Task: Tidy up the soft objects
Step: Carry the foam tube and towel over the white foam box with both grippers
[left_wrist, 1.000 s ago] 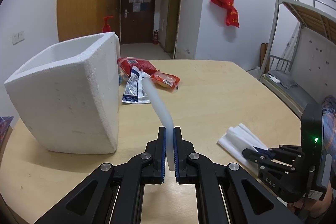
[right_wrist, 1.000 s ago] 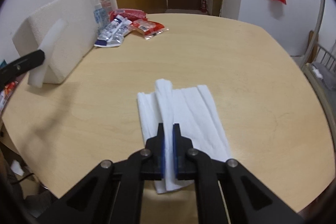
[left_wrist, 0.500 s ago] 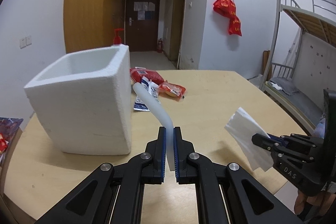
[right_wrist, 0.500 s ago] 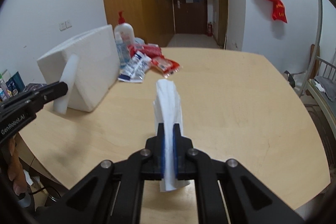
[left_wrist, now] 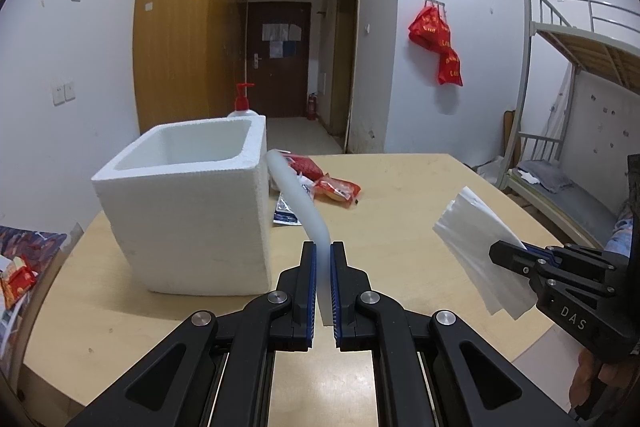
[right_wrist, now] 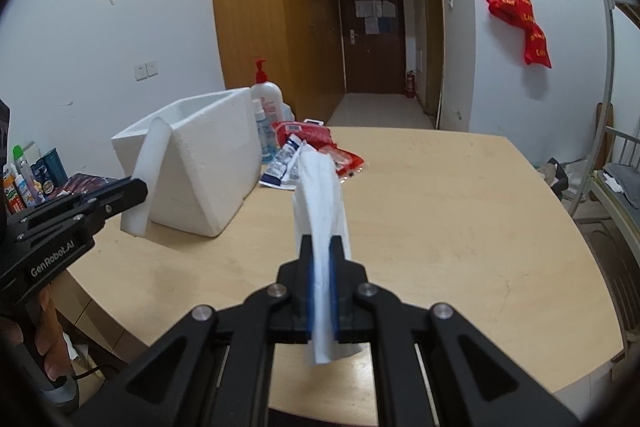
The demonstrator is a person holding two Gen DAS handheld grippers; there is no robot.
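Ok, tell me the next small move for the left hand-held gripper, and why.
Probably carry it over the foam box opening: the left hand-held gripper is shut on the foam strip, which hangs clear of the table beside the box's open top.

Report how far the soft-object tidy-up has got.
Done: nothing shows inside the foam box yet. In hand: left tongs clamp a foam strip; right tongs clamp a folded white cloth, both lifted off the table. Left: dropping both in.

On table [left_wrist: 420,195]: foam box [left_wrist: 192,203] at left, pump bottle [left_wrist: 242,103] behind it, snack packets [left_wrist: 336,187] just right of box, bunk bed [left_wrist: 568,75] beyond table's right edge.
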